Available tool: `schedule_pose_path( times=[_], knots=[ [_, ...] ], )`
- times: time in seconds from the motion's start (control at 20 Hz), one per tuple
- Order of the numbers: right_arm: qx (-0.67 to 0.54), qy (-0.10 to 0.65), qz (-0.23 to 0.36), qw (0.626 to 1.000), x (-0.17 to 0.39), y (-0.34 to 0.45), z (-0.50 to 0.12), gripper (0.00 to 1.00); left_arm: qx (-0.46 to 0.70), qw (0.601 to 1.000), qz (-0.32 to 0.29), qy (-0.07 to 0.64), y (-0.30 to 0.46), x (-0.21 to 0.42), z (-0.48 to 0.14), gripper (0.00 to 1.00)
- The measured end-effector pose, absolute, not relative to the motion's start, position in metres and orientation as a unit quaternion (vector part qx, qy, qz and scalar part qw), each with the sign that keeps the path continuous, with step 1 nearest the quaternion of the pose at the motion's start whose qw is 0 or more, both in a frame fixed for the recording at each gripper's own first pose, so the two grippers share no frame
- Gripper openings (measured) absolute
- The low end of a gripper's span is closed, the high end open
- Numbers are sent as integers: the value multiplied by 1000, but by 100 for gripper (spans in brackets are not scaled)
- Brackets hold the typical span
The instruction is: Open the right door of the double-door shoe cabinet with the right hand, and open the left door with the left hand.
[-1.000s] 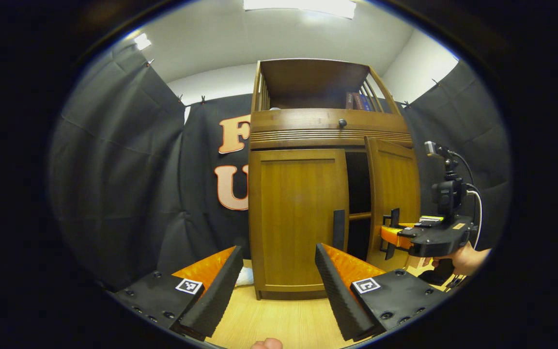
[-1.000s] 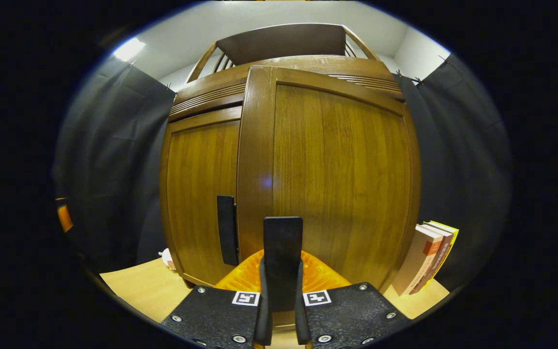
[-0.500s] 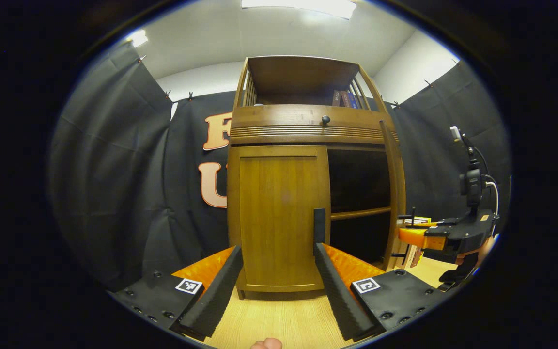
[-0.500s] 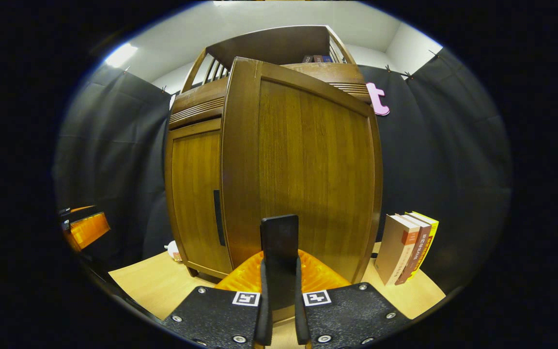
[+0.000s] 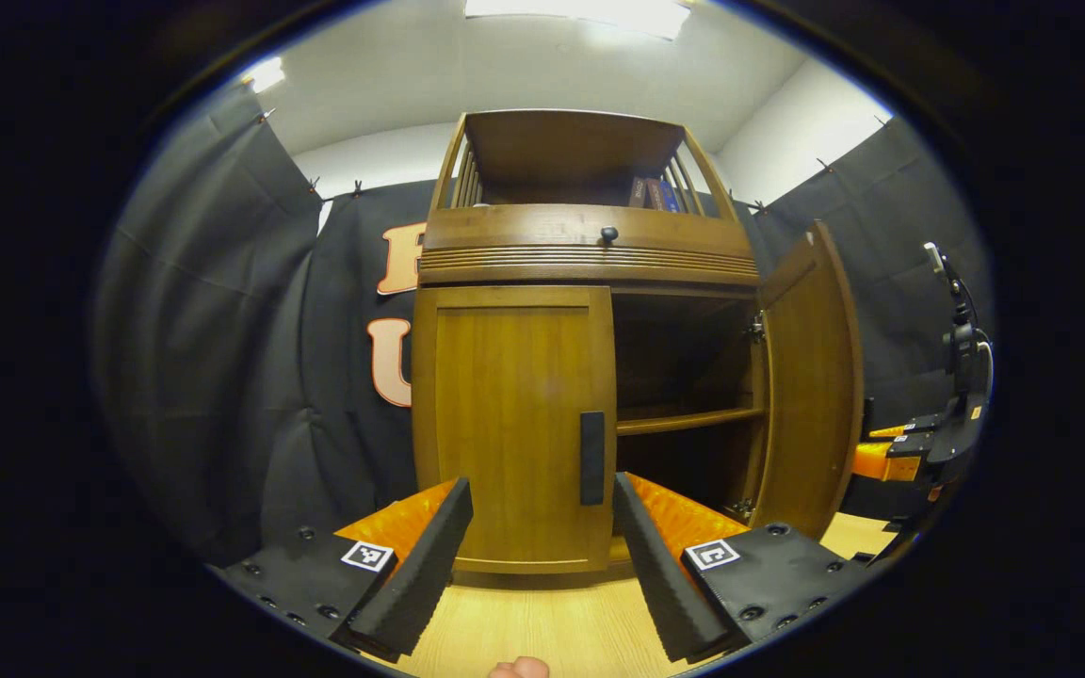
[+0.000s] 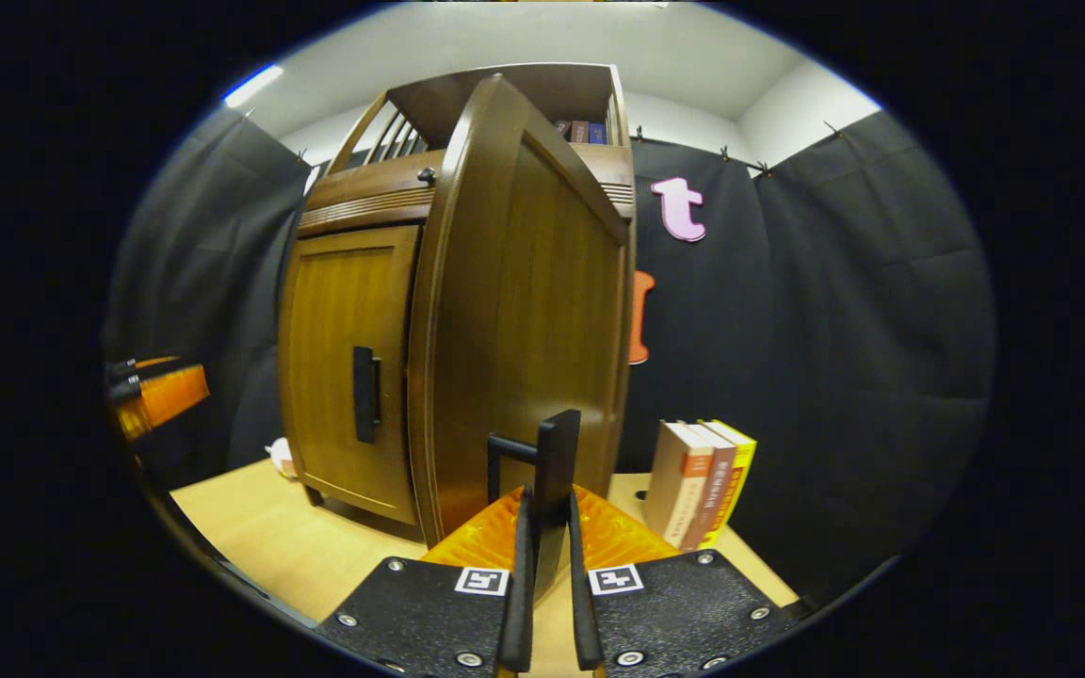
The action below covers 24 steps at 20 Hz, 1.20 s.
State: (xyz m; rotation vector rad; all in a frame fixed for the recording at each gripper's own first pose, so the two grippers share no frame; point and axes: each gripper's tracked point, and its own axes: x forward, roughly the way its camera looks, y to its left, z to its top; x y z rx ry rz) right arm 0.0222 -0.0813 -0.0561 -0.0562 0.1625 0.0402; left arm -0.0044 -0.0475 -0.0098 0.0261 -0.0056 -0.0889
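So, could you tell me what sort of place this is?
Probably a staged recording booth, not a real home: black cloth walls hang around a wooden shoe cabinet on a pale tabletop, with a few books beside it.

Bright from ceiling lamp [image 5: 580, 11] overhead, glaring white; dim inside open cabinet [image 5: 684, 367]; sharp throughout; bowed at edges.

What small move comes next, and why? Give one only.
Probably ease the left gripper forward until its open fingers straddle the left door's handle, then close. The right door already stands swung wide, with the right gripper shut on its handle, while the left door is closed and untouched.
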Motion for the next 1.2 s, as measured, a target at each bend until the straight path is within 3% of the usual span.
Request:
schedule_pose_path(
  times=[0.05,0.1,0.2,0.25,0.3,0.35,0.45,0.5,0.55,0.6,0.65,0.75,0.8,0.85,0.9,0.95,1.0,1.2],
  knots=[
    [-17,82,7,996,19,-98,-57,12,15,999,-45,-2,-50,-4,-12,94],
    [8,80,1,997,17,-112,-59,10,15,999,-48,-1,-53,-3,-12,99],
    [41,75,-4,996,19,-130,-60,1,18,999,-52,-1,-58,-3,-11,97],
    [41,70,-5,997,19,-138,-60,0,20,998,-53,-1,-60,-3,-11,94],
    [47,67,2,997,18,-139,-58,5,22,998,-52,-1,-60,-3,-10,94],
    [51,65,7,997,18,-141,-58,0,23,998,-52,-1,-60,-3,-11,94],
    [46,63,23,997,19,-149,-59,5,25,998,-49,0,-61,-2,-11,97],
    [42,63,33,997,19,-152,-60,0,26,999,-46,2,-60,-2,-12,94],
    [42,64,45,996,21,-156,-60,5,26,999,-43,3,-59,-3,-13,94],
    [41,65,57,995,23,-162,-60,0,25,999,-40,4,-57,-3,-14,99],
    [42,66,67,995,25,-168,-60,0,24,999,-38,5,-55,-3,-15,94],
    [45,69,84,993,26,-176,-62,0,26,999,-36,11,-56,-1,-17,94],
    [42,68,91,993,28,-180,-63,0,28,999,-36,15,-56,0,-17,99],
    [45,69,97,992,30,-183,-64,5,28,999,-36,16,-56,1,-18,96],
    [46,69,102,991,31,-185,-65,0,27,999,-37,17,-58,3,-18,94],
    [47,70,109,990,30,-185,-66,5,26,999,-40,18,-61,5,-18,94],
    [44,68,115,990,30,-185,-65,1,27,999,-43,19,-63,6,-20,94],
    [60,44,126,989,29,-188,-64,2,29,998,-55,17,-75,9,-21,94]
  ],
)
